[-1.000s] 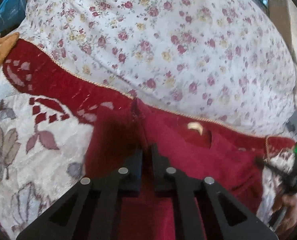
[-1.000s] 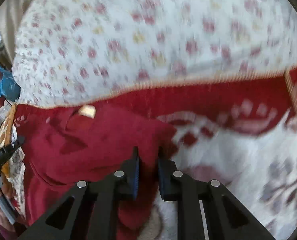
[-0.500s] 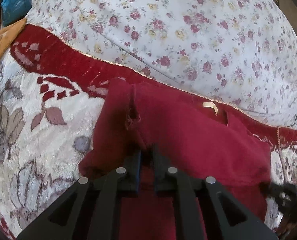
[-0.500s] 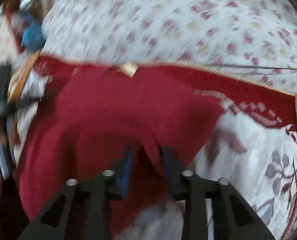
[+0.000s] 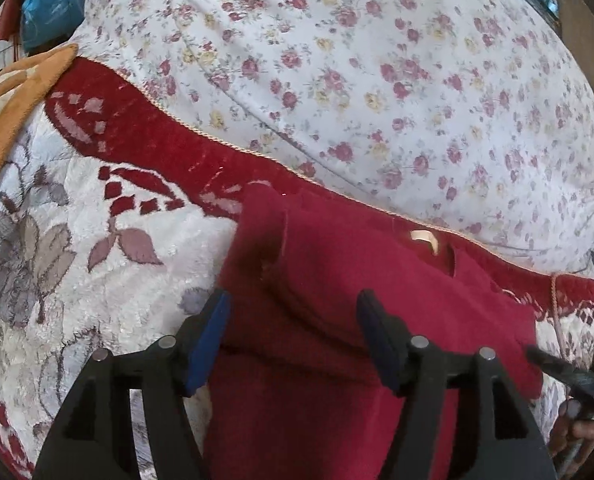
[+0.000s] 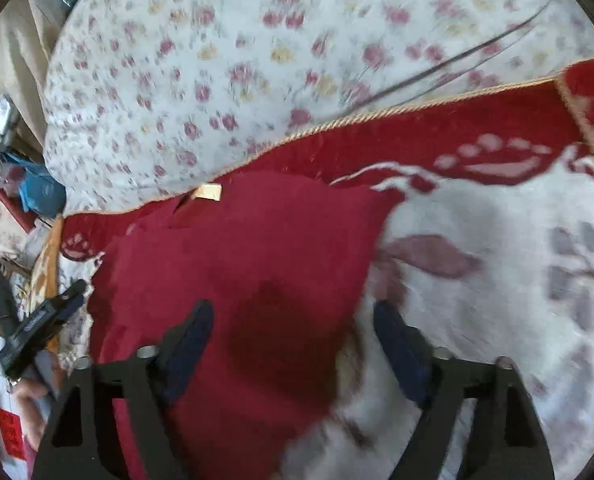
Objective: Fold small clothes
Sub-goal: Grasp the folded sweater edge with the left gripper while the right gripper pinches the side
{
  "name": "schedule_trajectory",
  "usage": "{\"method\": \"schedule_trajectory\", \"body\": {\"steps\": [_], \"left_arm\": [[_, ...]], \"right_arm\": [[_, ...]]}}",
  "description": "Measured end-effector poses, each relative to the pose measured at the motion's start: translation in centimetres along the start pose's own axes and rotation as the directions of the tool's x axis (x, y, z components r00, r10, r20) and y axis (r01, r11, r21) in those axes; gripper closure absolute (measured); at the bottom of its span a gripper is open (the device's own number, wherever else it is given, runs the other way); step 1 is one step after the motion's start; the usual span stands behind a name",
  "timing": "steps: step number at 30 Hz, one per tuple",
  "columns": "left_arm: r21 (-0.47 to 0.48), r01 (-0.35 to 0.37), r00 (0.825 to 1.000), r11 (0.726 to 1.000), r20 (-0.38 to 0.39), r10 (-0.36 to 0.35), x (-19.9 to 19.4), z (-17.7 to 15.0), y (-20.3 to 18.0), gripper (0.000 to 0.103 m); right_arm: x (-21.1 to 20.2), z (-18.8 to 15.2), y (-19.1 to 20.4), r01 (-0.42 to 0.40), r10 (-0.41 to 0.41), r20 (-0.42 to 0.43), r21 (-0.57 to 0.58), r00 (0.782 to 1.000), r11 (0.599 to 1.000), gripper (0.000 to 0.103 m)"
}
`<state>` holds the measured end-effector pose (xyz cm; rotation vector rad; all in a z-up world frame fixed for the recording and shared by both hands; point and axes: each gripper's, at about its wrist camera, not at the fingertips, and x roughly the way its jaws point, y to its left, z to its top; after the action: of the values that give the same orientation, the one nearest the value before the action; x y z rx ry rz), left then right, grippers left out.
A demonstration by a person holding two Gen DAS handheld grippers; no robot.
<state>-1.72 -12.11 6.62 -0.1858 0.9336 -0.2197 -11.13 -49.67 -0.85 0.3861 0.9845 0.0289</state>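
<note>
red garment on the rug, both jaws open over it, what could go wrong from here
1. The red garment nearly matches the rug's red border, so its far edge is easy to misjudge.
2. The left gripper and right gripper hover open above soft pile; closing low could pinch the rug with the cloth.
3. A crease near the garment's left edge could get folded in if it isn't smoothed.

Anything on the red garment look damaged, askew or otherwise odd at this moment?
Possibly. The red garment shows a small frayed spot by a seam near its left edge, perhaps a tear. Otherwise it lies fairly flat on the blanket, both grippers open above it, label showing.
</note>
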Motion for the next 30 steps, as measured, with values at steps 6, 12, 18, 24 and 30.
{"method": "schedule_trajectory", "body": {"steps": [6, 12, 18, 24, 30], "left_arm": [[0.032, -0.04, 0.999, 0.999, -0.029, 0.041, 0.8, 0.0, 0.0, 0.037], [0.066, -0.079, 0.995, 0.995, -0.049, 0.082, 1.8, -0.4, -0.6, 0.034], [0.072, -0.096, 0.993, 0.993, -0.063, 0.101, 2.2, -0.9, -0.3, 0.031], [0.053, -0.075, 0.995, 0.996, -0.064, 0.078, 0.7, -1.4, 0.8, 0.031], [0.048, -0.043, 0.998, 0.998, -0.048, 0.045, -1.2, -2.1, 1.4, 0.026]], "right_arm": [[-1.9, 1.2, -0.7, 0.197, -0.187, 0.106, -0.083, 0.976, 0.977, 0.094], [-4.2, -0.1, -1.3, 0.101, -0.096, 0.128, -0.032, 0.987, 0.994, 0.083], [-3.7, -3.5, 2.8, 0.149, -0.139, 0.057, -0.244, 0.989, 0.958, 0.068], [-5.4, -4.8, 0.6, 0.111, -0.103, 0.073, -0.117, 0.992, 0.987, 0.06], [-3.9, -2.6, 0.3, 0.06, -0.059, 0.081, -0.015, 0.995, 0.998, 0.032]]}}
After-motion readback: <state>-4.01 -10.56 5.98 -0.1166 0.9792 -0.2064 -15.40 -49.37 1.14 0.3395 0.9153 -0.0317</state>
